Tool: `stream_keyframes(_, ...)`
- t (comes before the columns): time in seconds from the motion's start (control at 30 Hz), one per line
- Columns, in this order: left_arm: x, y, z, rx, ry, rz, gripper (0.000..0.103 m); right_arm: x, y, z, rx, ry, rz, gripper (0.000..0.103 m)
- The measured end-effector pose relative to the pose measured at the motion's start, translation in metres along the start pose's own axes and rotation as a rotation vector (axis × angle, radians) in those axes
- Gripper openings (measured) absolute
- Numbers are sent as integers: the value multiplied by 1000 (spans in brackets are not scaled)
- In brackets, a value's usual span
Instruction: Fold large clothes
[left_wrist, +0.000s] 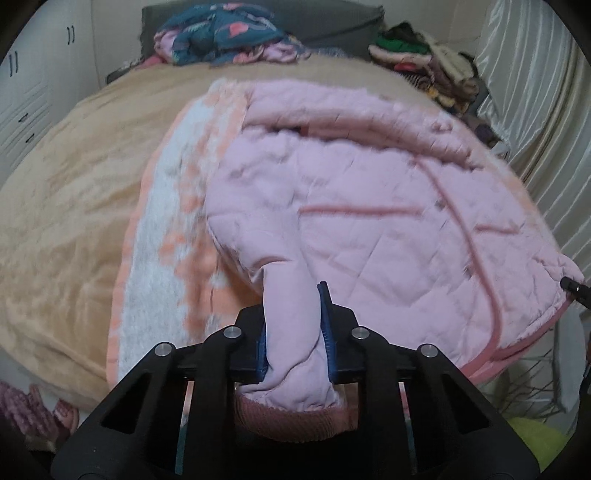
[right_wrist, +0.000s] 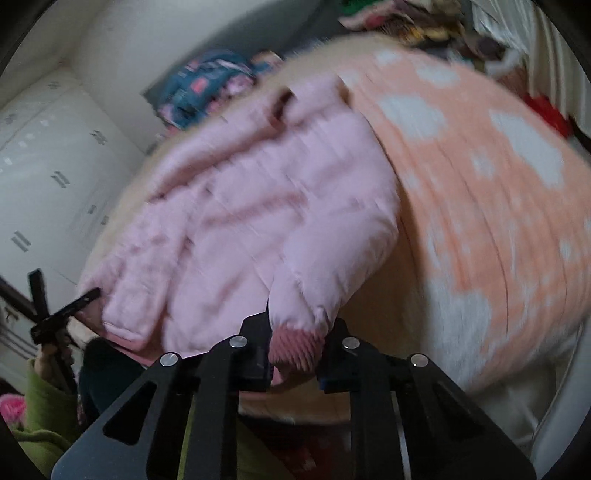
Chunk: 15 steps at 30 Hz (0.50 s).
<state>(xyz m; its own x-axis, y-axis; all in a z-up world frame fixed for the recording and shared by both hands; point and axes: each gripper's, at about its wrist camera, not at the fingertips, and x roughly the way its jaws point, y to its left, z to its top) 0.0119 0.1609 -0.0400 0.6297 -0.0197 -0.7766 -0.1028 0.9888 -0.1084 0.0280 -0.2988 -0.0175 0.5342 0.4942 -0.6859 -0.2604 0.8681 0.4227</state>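
Observation:
A pink quilted jacket (left_wrist: 369, 206) lies spread on the bed, over a peach and white blanket (left_wrist: 159, 258). My left gripper (left_wrist: 293, 332) is shut on one sleeve near its ribbed pink cuff (left_wrist: 295, 424). In the right wrist view the jacket (right_wrist: 240, 221) is blurred by motion. My right gripper (right_wrist: 295, 343) is shut on the other sleeve at its ribbed cuff (right_wrist: 295, 350). The left gripper's tip (right_wrist: 74, 302) shows at the far left of the right wrist view, and the right gripper's tip (left_wrist: 572, 286) shows at the right edge of the left wrist view.
A tan bedspread (left_wrist: 74, 184) covers the bed. A blue patterned garment (left_wrist: 218, 33) lies at the head. A pile of clothes (left_wrist: 424, 62) sits at the far right corner. White wardrobes (right_wrist: 48, 166) stand left, a curtain (left_wrist: 535, 110) right. A wire basket (left_wrist: 535, 387) is near.

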Motion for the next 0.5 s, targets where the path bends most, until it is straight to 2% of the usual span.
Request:
stream_keyframes(0.27, -16, -15, 37, -13, -85, -29, 14, -23, 19, 50, -56, -172, 63, 14)
stream_keyframes(0.5, -23, -19, 68, -20, -140, -43, 14, -27, 23, 81, -87, -214, 91, 14)
